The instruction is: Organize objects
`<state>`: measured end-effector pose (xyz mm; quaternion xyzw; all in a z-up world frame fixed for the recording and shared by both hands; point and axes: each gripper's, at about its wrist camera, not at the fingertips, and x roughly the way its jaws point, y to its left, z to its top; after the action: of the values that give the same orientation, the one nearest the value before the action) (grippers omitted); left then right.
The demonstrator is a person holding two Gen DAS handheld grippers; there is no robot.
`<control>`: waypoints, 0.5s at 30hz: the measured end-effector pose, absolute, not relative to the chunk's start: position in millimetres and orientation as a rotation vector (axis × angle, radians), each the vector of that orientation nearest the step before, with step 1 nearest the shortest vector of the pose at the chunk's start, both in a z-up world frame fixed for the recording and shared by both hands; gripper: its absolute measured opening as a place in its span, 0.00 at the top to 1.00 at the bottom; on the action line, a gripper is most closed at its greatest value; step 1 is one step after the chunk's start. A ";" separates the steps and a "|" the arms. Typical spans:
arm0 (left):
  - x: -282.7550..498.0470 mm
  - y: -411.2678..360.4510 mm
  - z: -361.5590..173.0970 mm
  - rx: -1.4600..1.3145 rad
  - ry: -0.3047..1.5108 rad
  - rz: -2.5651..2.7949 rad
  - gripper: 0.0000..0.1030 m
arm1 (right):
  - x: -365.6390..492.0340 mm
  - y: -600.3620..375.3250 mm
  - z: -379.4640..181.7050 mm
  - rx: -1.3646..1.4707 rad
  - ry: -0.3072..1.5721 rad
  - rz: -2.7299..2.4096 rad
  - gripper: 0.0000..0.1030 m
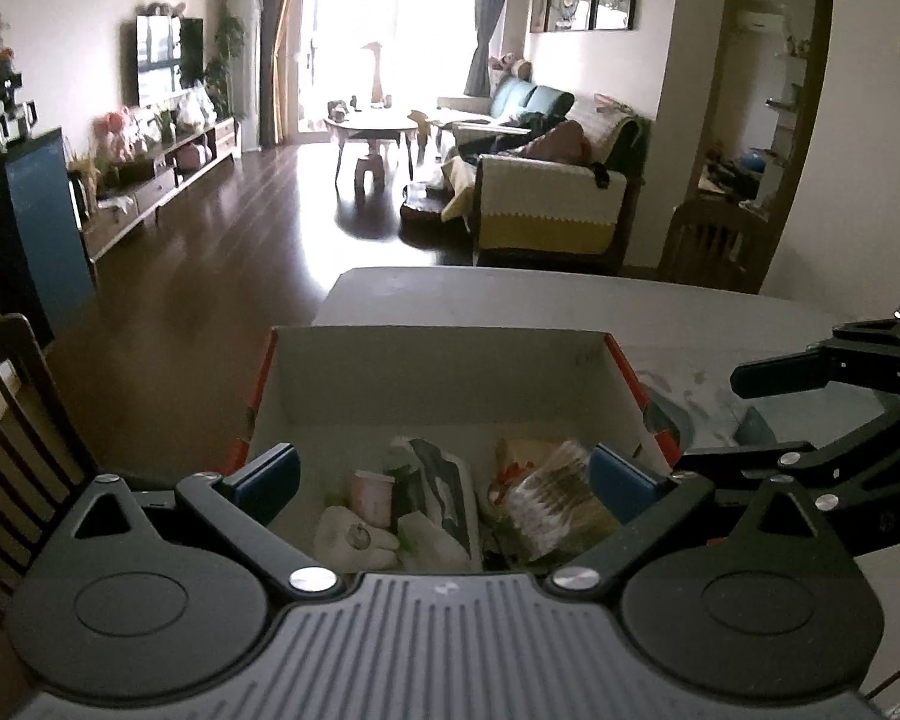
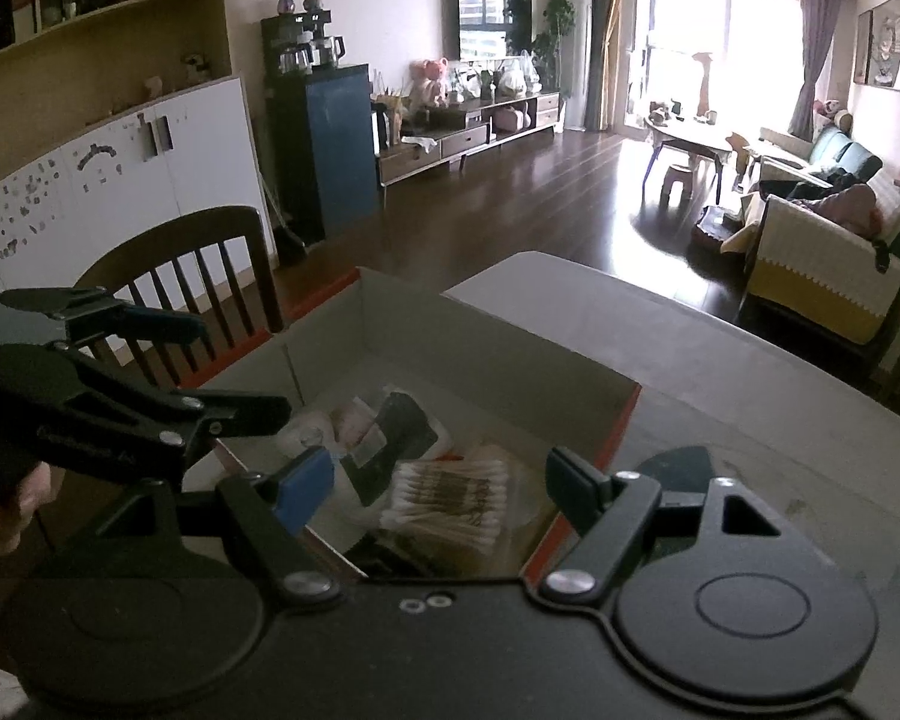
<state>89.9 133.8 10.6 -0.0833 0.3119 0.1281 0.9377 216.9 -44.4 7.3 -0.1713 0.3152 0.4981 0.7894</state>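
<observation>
Both claws hang spread wide over one open cardboard box (image 1: 438, 384), and neither holds anything. From the left wrist view, the left claw (image 1: 444, 477) frames the box's near half, its two blue-padded fingers (image 1: 270, 474) well apart above the contents. The right claw (image 2: 441, 489) is likewise open over the near right corner of the box, and it shows again at the right edge of the left view as black linkage.

One box stands on the grey desk (image 1: 660, 306), its outer rim red. Inside lie several small things packed close together: one clear packet of cotton swabs (image 2: 450, 501) on the right, one dark-and-white pouch (image 1: 441, 495) in the middle, one pink item (image 1: 371, 495) and one white soft piece (image 1: 354, 537) on the left. Other items beneath them are too blurred to count.

One wooden chair (image 2: 180, 276) stands at the desk's left side.
</observation>
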 end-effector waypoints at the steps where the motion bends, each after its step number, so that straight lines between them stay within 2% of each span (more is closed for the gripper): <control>1: 88.0 132.1 11.9 -0.167 0.631 0.261 0.00 | 216.5 -45.3 7.5 -0.366 0.677 1.072 0.24; 15: 83.0 128.2 1.4 -0.216 0.641 0.289 0.00 | 210.6 -57.1 6.5 -0.350 0.689 1.077 0.24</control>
<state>83.0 128.2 1.4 -0.1057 0.3132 0.1415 0.9331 210.6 -57.1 6.5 -0.1625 0.3200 0.4998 0.7883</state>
